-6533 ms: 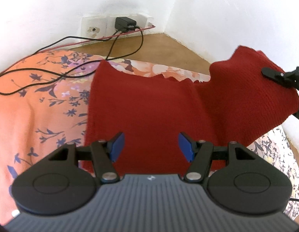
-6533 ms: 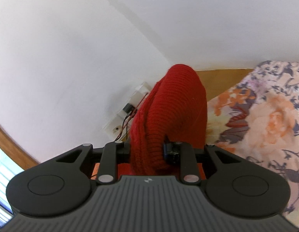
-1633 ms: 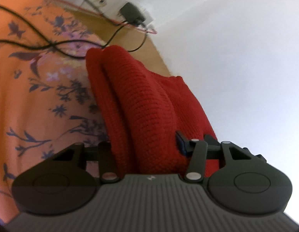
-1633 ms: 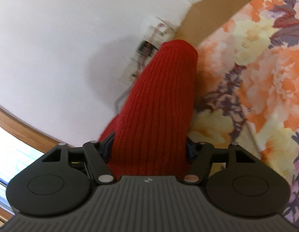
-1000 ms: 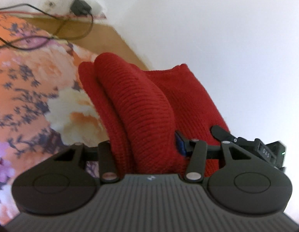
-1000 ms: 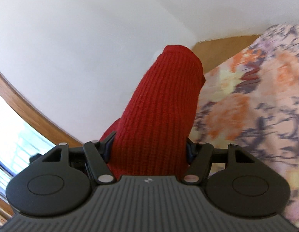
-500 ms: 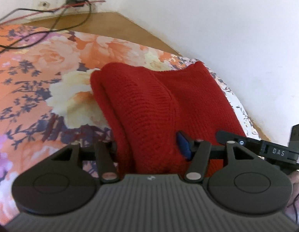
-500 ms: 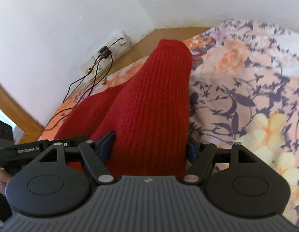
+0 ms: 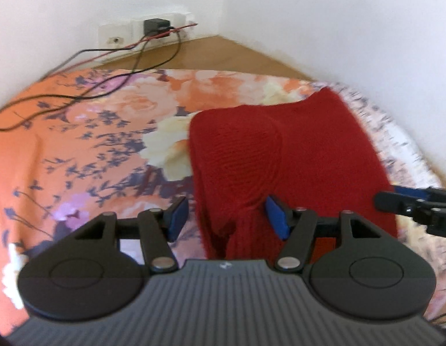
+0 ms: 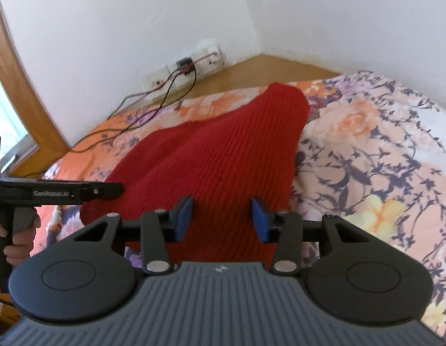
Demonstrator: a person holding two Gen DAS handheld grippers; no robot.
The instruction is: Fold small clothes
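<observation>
Both tongs are spread wide and pinch nothing: left tongs (image 9: 224, 217), right tongs (image 10: 221, 219). Between their blue pads (image 10: 184, 218) lies the folded red knit (image 10: 211, 170), flat on the flowered bed sheet (image 9: 78, 150). Only the right view shows a hand (image 10: 19, 238) and writing on the other tool, too blurry to read. Beyond the knit, black wires (image 9: 113, 86) run to a wall socket (image 9: 153, 26).

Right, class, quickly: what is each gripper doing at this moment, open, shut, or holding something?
Left gripper: open, jaws apart, the red knit garment lying between them, not clamped.
Right gripper: open, jaws apart above the same garment.
</observation>
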